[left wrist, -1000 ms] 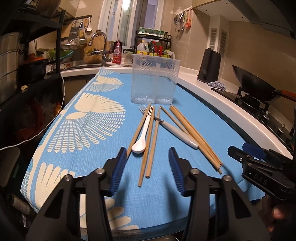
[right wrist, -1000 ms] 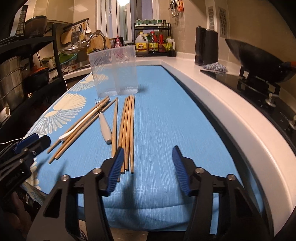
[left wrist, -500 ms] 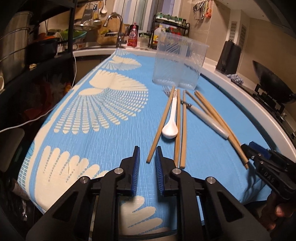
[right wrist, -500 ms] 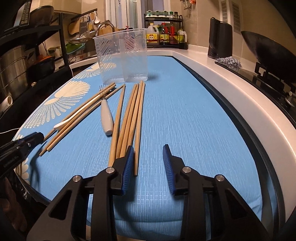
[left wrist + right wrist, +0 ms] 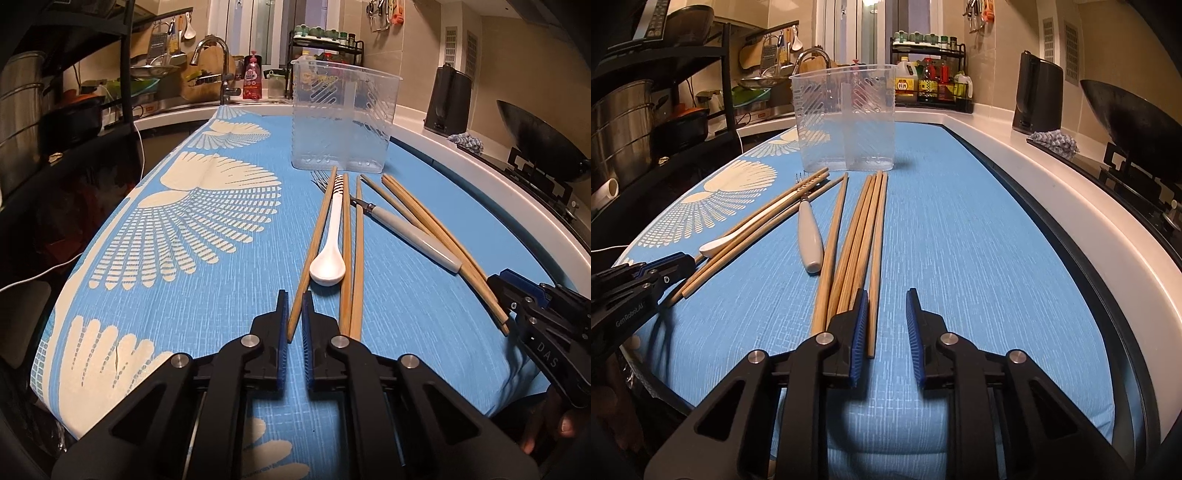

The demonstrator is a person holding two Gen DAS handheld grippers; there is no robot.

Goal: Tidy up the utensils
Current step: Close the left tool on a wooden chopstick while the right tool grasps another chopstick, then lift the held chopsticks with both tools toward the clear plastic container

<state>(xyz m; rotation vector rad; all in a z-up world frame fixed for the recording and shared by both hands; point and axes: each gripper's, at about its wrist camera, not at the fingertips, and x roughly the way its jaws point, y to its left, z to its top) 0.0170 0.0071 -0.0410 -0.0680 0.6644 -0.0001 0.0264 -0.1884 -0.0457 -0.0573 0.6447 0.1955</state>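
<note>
Several wooden chopsticks, a white spoon [image 5: 328,266] and a grey-handled fork [image 5: 413,236] lie on a blue patterned cloth [image 5: 184,236] before a clear two-compartment plastic holder [image 5: 343,114]. My left gripper [image 5: 294,314] has its jaws nearly closed around the near end of the leftmost chopstick [image 5: 314,243]. My right gripper [image 5: 886,314] is partly open, its left finger beside the rightmost chopstick [image 5: 877,251] of a bundle. The spoon [image 5: 713,247], fork [image 5: 809,236] and holder [image 5: 846,118] also show in the right wrist view.
A white counter edge [image 5: 1089,206] runs along the right, with a stove and wok [image 5: 1134,118] and a black kettle [image 5: 1039,96] beyond. A sink and faucet [image 5: 214,55] stand at the back. A dark shelf rack [image 5: 55,96] with pots stands at the left.
Both grippers moved forward toward the utensils. The left jaws went from wide open to closed around the leftmost chopstick's end. The right jaws narrowed beside the chopstick bundle.
</note>
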